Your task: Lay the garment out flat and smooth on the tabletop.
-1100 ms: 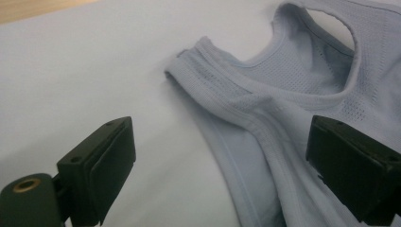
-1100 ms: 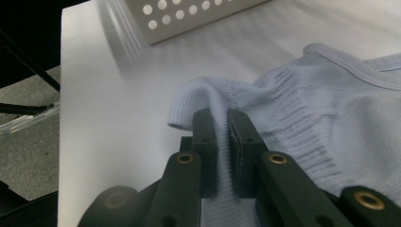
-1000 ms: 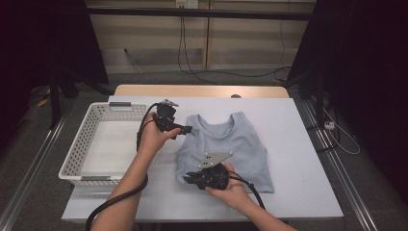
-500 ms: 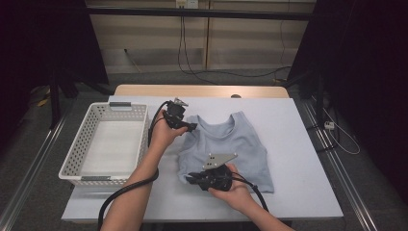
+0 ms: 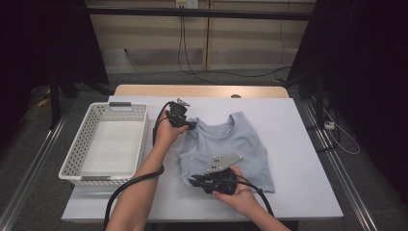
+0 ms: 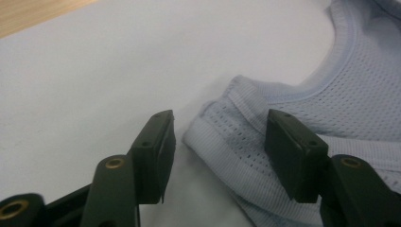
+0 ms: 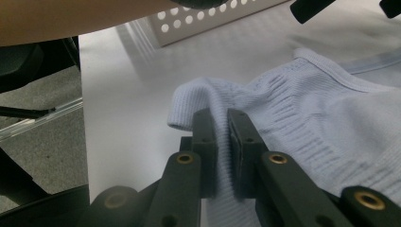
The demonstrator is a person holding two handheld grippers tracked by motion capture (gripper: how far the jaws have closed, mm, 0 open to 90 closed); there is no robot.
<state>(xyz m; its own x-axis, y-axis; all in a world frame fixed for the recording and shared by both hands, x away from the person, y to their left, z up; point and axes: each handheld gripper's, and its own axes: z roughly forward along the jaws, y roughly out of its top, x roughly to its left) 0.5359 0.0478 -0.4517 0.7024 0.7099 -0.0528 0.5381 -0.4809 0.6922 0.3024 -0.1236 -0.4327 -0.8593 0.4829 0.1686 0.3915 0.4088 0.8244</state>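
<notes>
At frame centre, the right gripper [image 5: 195, 181] pinches the pale blue top's [image 5: 240, 144] hem while the left gripper [image 6: 217, 156], jaws closing but still apart, should straddle the folded shoulder strap [image 6: 222, 137] fully before clamping

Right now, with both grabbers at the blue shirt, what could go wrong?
1. The left gripper has just been closing around the shoulder strap, but its pads don't press it yet; it may catch just the rolled edge, which could slip out on lifting.
2. The right gripper pinches only a thin fold of the hem, which might pull free.
3. If one corner slips, the shirt could bunch up beside the white basket.
</notes>
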